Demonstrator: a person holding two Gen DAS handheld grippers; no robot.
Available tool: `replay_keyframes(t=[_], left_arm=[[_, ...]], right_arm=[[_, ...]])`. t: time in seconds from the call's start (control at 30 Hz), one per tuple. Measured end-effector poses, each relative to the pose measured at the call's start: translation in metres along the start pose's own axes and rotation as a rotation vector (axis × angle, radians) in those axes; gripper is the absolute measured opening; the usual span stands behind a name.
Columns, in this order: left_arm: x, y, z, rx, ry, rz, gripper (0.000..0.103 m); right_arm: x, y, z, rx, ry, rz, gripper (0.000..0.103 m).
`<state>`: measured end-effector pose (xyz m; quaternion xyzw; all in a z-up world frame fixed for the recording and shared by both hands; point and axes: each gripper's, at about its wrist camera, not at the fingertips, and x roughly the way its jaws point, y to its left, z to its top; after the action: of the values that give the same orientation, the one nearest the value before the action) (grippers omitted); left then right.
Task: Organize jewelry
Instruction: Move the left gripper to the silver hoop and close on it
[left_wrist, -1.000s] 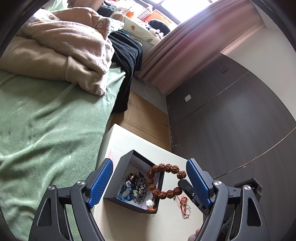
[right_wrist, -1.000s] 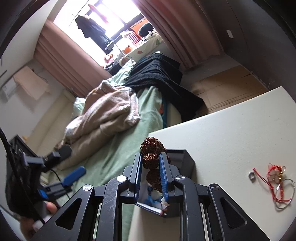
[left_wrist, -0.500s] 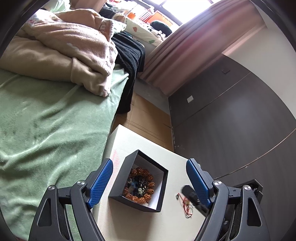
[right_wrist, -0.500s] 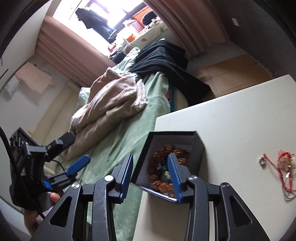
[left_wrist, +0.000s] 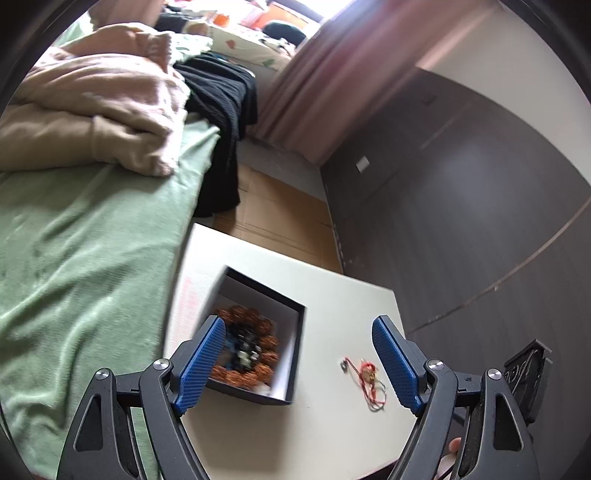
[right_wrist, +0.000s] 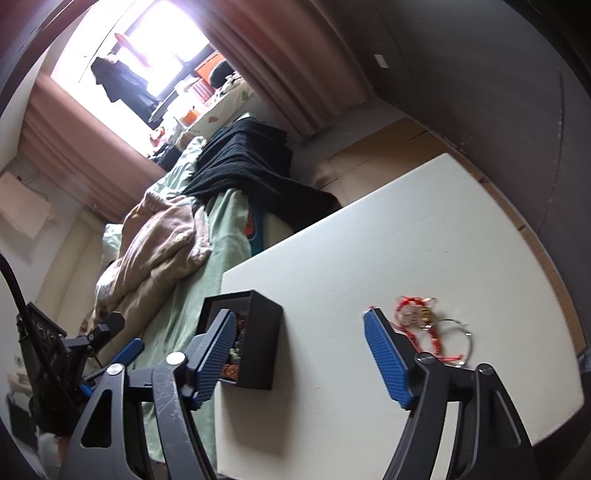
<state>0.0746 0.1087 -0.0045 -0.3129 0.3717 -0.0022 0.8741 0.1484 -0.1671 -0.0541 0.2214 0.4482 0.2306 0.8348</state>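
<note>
A bed (left_wrist: 85, 236) covered by a green blanket fills the left side of the left wrist view, with a beige quilt (left_wrist: 92, 107) and a black knitted throw (left_wrist: 221, 110) heaped on it. Pink curtains (left_wrist: 325, 85) hang beyond, next to a dark wall (left_wrist: 461, 206).

A white tabletop (right_wrist: 369, 266) stands right against the bed's edge. On it, close to the bed side, sits a small black box (left_wrist: 295, 354) with a white lining. Inside the box lies a bracelet of brown beads (left_wrist: 255, 317), curled around a blurred cluster of darker jewelry that is too unclear to name.

Well apart from the box, on the bare tabletop, lies a tangle of red string jewelry (left_wrist: 369, 380) with a small silver ring (left_wrist: 344, 365) at one end. In the right wrist view the same red tangle (right_wrist: 421, 321) overlaps a thin wire hoop (right_wrist: 458, 339).

The left hand-held gripper (left_wrist: 295, 365) hovers above the tabletop, its blue pads spread wide and holding nothing; the box and the red tangle both appear between them. The right hand-held gripper (right_wrist: 299, 354) is likewise spread wide and empty, with the box (right_wrist: 258, 332) beside its left pad and the red tangle just by its right pad.
</note>
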Motion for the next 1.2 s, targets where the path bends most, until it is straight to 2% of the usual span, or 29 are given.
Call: replay_keyframes(t=[0.13,0.4,0.6,0.9,1.07,1.13,1.2], left_arm=[[0.013,-0.022,-0.011,0.050,0.022,-0.009,0.087],[0.052,-0.064,-0.039,0.152,0.105,-0.013,0.087],[0.081,-0.089,-0.060,0.210,0.157,-0.013,0.086],[0.133,-0.119,-0.093,0.288,0.268,-0.001,0.037],[0.160,-0.131,-0.104,0.313,0.306,-0.003,0.030],[0.170,-0.133,-0.108,0.317,0.326,0.002,0.022],[0.179,-0.133,-0.111,0.322,0.342,0.012,0.019]], right_arm=[[-0.012,-0.020,0.001,0.035,-0.002,-0.046,0.076],[-0.028,-0.062,-0.004,0.142,0.029,-0.135,0.076],[-0.036,-0.094,-0.002,0.216,0.049,-0.161,0.076],[-0.047,-0.124,0.007,0.266,0.055,-0.158,0.076],[-0.050,-0.137,0.011,0.293,0.059,-0.145,0.076],[-0.050,-0.141,0.013,0.303,0.060,-0.136,0.076],[-0.052,-0.145,0.015,0.313,0.060,-0.126,0.076]])
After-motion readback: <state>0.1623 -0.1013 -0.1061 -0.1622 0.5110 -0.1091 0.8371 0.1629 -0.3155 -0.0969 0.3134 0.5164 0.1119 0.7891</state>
